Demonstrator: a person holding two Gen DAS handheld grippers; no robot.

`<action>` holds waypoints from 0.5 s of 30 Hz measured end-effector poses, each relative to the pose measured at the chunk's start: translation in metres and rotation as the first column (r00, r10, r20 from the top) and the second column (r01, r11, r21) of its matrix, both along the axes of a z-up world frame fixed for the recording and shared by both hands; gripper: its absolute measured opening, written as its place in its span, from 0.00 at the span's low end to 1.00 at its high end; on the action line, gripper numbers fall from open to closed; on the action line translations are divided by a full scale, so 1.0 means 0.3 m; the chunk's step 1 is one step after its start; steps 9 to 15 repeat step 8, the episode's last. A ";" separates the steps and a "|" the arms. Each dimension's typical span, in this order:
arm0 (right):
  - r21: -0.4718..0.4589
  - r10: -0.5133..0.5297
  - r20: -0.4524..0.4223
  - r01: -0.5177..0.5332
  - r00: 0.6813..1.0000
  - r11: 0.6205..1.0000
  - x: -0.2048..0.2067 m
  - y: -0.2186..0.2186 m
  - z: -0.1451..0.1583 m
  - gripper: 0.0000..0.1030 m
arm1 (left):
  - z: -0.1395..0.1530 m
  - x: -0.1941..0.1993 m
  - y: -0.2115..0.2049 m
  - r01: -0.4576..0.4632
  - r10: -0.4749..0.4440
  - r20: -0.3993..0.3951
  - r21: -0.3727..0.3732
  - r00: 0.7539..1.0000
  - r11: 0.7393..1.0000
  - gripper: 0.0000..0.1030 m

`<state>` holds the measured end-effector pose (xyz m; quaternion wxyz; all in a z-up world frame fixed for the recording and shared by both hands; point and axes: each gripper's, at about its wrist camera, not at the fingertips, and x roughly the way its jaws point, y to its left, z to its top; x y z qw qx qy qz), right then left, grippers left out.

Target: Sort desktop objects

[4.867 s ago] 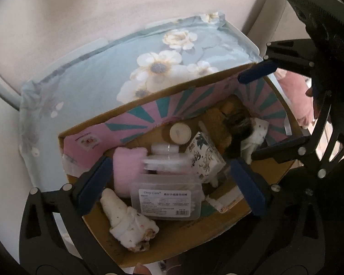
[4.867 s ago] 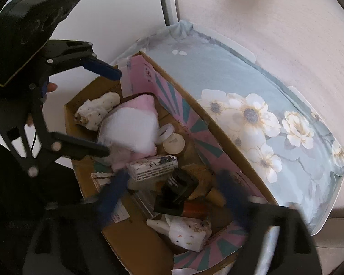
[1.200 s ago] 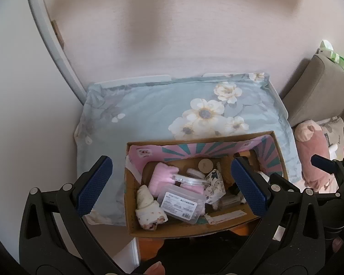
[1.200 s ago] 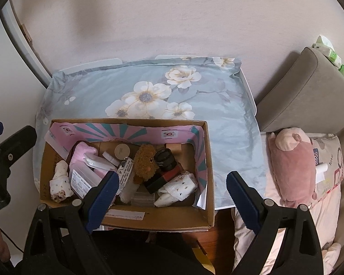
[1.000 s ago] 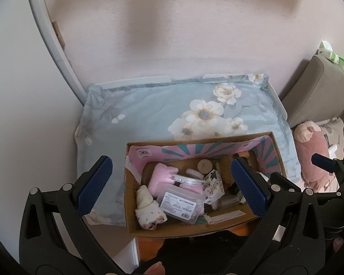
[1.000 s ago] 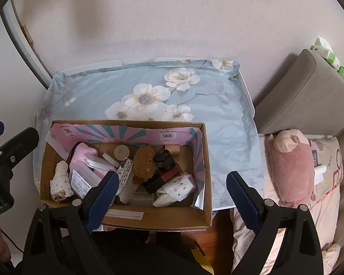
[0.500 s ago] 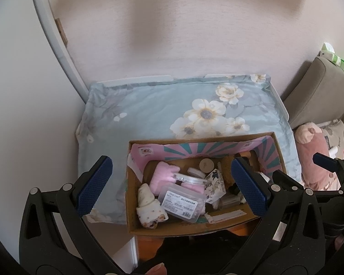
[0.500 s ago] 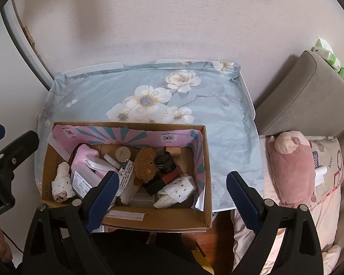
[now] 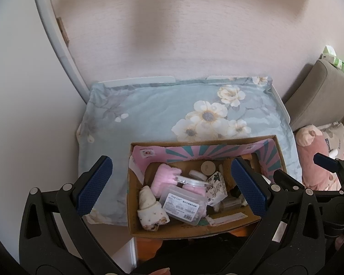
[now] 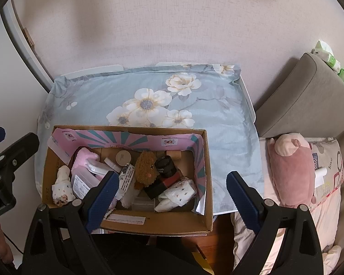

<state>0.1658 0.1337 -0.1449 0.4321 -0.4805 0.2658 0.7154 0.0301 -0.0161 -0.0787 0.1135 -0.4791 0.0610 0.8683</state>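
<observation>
A cardboard box (image 9: 195, 231) with a pink and teal lining sits on the near edge of the table. It holds a pink cloth (image 9: 165, 178), a clear labelled plastic case (image 9: 183, 205), a rolled white cloth (image 9: 150, 208) and a small floral carton (image 9: 215, 186). The right wrist view also shows a brown plush toy (image 10: 145, 167), a black jar (image 10: 166, 166) and a spotted white cloth (image 10: 177, 193). My left gripper (image 9: 172, 186) hangs open above the box's left half, holding nothing. My right gripper (image 10: 172, 197) hangs open above its right half, also empty.
A blue floral cloth (image 10: 195, 114) covers the table, which stands against a pale wall. To the right are a grey cushion (image 10: 298, 96) and a pink plush pillow (image 10: 291, 171). A white frame (image 9: 57, 45) runs up the left side.
Since the earliest frames both grippers have risen and drawn back from close over the box's contents. Over the last second nothing has visibly moved.
</observation>
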 end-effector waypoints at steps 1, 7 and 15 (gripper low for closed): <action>0.001 0.000 0.000 0.000 1.000 1.000 -0.002 0.001 0.000 0.91 | 0.000 -0.002 -0.001 -0.002 0.002 -0.001 0.001 1.000 1.000 1.00; 0.002 -0.001 -0.002 0.001 1.000 1.000 -0.009 0.007 0.002 0.91 | 0.003 -0.007 -0.006 -0.020 0.020 -0.019 -0.005 1.000 1.000 1.00; 0.002 -0.001 -0.002 0.001 1.000 1.000 -0.010 0.009 0.002 0.91 | 0.002 -0.009 -0.005 -0.020 0.019 -0.018 -0.008 1.000 1.000 1.00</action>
